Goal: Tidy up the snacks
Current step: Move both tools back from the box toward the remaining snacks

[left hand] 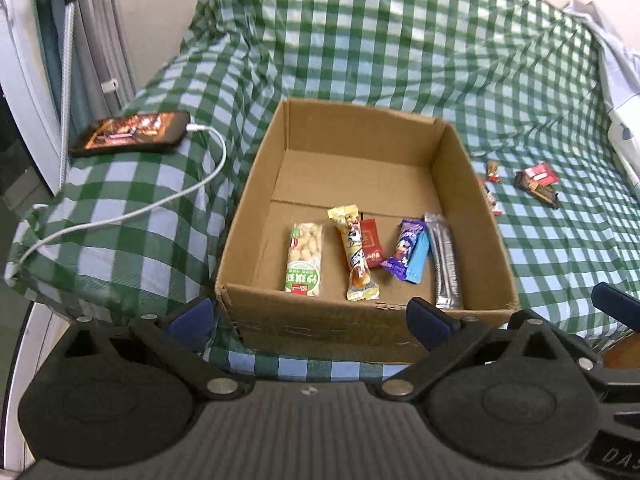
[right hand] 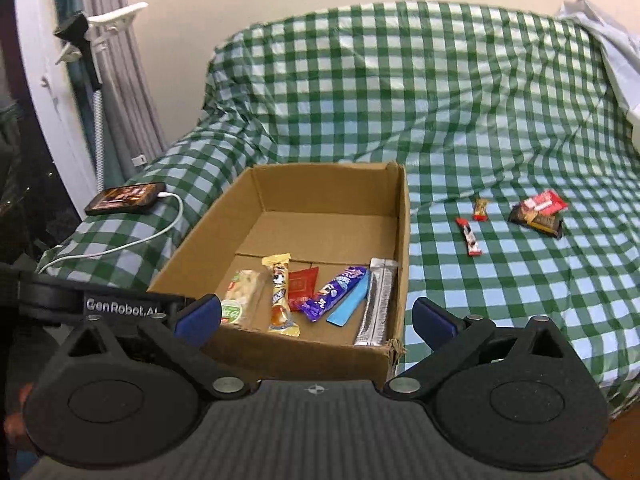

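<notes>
Snacks lay partly in a cardboard box [left hand: 256, 240] and partly loose on the checked bedcover [left hand: 400, 40]. The left tool [left hand: 310, 316] hung with its blue-padded jaws spread wide and nothing between them, just short of the box's near wall. The right tool [right hand: 316, 318] stood the same way, jaws wide apart and empty, over the box's near right corner.

Inside the box, along its near end, sat a row of packets: a green-labelled peanut pack [left hand: 305, 259] on the left, then a yellow candy bar [left hand: 355, 253] lying partly over a red sachet [left hand: 371, 249], a purple wrapper [left hand: 403, 250] resting on a light blue bar [left hand: 418, 260], and a silver bar [left hand: 445, 260] against the right wall.

Out on the bedcover to the right of the box lay a red-and-white stick [right hand: 469, 236], a small red-and-gold candy [right hand: 480, 209], and a dark packet [right hand: 538, 218] with a red one [right hand: 546, 202] on top. Left of the box, a phone [left hand: 130, 133] with its screen lit rested on a pillow, a white cable [left hand: 160, 202] plugged in.
</notes>
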Demonstrator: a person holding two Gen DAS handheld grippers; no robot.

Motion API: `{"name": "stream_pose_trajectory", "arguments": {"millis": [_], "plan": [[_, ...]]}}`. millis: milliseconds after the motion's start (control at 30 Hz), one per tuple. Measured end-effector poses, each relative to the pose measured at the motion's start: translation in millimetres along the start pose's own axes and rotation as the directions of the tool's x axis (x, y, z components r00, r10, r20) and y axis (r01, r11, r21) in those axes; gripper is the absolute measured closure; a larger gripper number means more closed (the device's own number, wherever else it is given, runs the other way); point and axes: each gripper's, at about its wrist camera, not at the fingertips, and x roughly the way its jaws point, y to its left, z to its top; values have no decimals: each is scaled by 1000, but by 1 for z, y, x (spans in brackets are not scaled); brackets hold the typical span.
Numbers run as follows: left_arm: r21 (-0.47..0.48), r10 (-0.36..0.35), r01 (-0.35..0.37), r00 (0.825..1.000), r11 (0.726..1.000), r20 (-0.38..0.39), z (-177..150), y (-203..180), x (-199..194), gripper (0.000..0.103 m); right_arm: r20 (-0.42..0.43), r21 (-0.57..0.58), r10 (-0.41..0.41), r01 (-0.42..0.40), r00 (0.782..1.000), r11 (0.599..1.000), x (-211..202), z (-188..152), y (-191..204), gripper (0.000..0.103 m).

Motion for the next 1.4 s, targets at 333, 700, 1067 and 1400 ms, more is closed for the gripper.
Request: {"name": "stream_pose_trajectory", "arguments": {"millis": [333, 700, 1067, 1400], "plan": [[-28, -17, 19, 997, 999, 76, -13, 5, -45, 0, 103, -36, -10, 14, 995, 999, -46, -8, 14, 1], [-35, -23, 26, 995, 999, 100, -16, 5, -60, 0, 144, -44, -11, 17, 990, 999, -68, -12, 17, 1], [4, 6, -6, 998, 1000, 60, -15, -1, -51, 0, 124, -20, -5, 7, 992, 1000, -64, -12, 12, 1], [49, 24, -24, 1000, 998, 8, -15, -9, -32, 0, 80, 25, 7, -9, 997, 1000, -49, -12, 1, 1]]}}
